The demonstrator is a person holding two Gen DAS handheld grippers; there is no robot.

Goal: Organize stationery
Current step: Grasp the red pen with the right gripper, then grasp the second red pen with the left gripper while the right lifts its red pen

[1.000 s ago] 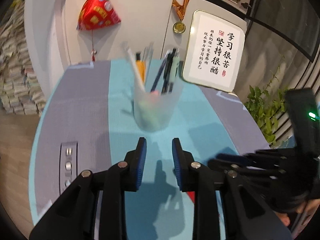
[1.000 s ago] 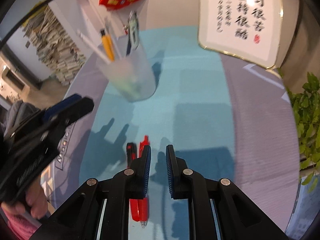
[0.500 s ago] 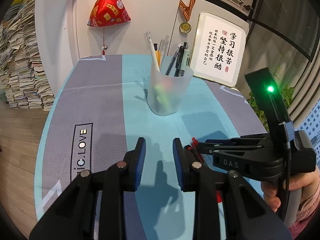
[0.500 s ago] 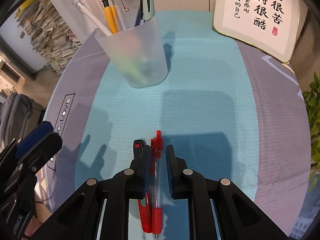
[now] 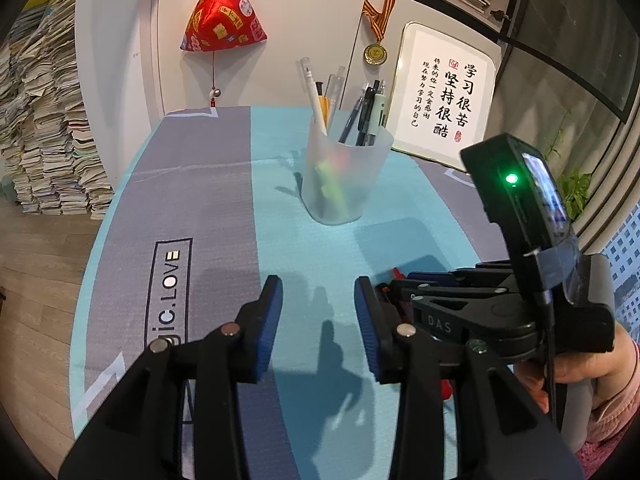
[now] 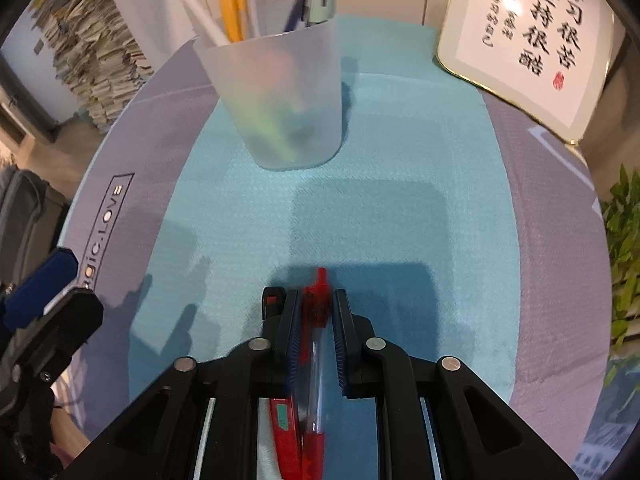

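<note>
A frosted pen cup [image 5: 343, 176] [image 6: 280, 100] holding several pens stands mid-mat. Two red pens lie side by side on the mat's near part: a clear-barrelled red pen [image 6: 316, 304] and a red marker with a black end [image 6: 283, 432]. My right gripper [image 6: 316, 300] points steeply down, shut to a narrow slit, and the clear-barrelled pen's top end shows in that slit. Whether the pads press it I cannot tell. My left gripper [image 5: 318, 308] hovers to the left of it, its jaws opening with nothing between them. In the left wrist view, the right gripper [image 5: 400, 284] hides most of both pens.
A framed calligraphy board [image 5: 444, 96] [image 6: 524, 40] leans at the back right of the blue and grey mat [image 5: 208, 184]. A red ornament [image 5: 224, 20] and a medal [image 5: 375, 54] hang on the wall. Paper stacks [image 5: 44, 120] stand at left, a plant [image 6: 624, 240] at right.
The left gripper drew back from the cup and its jaws widened. The right gripper sank over the red pens, so the clear-barrelled one now shows in its slit.
</note>
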